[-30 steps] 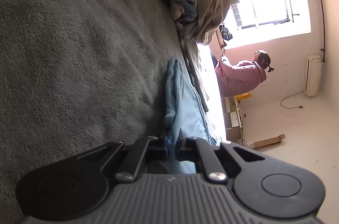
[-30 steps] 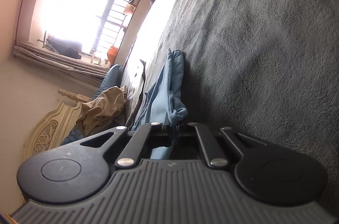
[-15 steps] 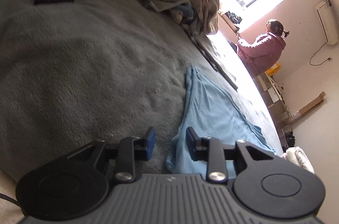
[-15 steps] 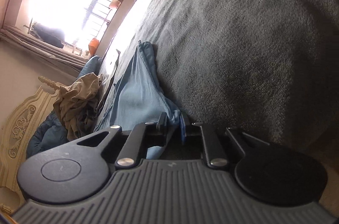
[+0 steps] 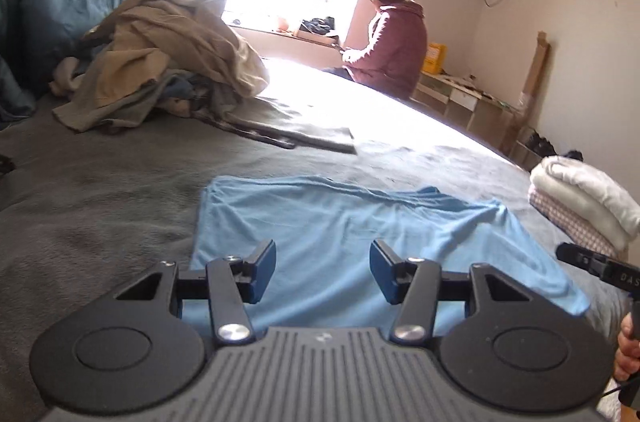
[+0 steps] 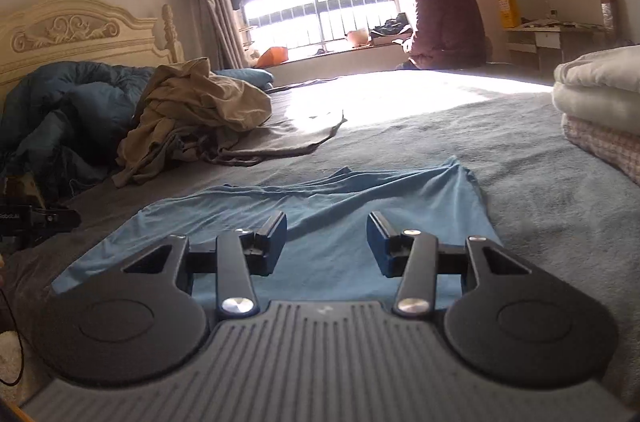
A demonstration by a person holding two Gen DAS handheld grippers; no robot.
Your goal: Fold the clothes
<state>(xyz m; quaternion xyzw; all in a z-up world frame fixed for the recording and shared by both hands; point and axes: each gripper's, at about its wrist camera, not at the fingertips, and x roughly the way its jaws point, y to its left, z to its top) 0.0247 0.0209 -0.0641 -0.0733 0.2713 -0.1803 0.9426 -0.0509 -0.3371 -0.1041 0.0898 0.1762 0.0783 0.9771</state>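
Grey blanket (image 5: 100,222) lies bare left of the light blue garment (image 5: 340,222), free passage there. Rumpled clothes pile (image 5: 168,70) blocks the far left. Folded stack (image 6: 600,102) crowds the right edge. Seated person (image 6: 444,18) blocks the far side by the window.

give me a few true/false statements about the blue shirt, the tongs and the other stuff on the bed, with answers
1. The light blue shirt lies spread flat on the grey blanket. True.
2. The left tongs are clamped on the shirt. False: the jaws are apart and opening, with nothing pinched between them.
3. The right tongs hold a white towel. False: they are opening and hold nothing; the shirt lies beyond them.
4. A heap of unfolded clothes sits near the headboard. True.
5. The folded stack lies on top of the blue shirt. False: it rests on the blanket, apart from the shirt.
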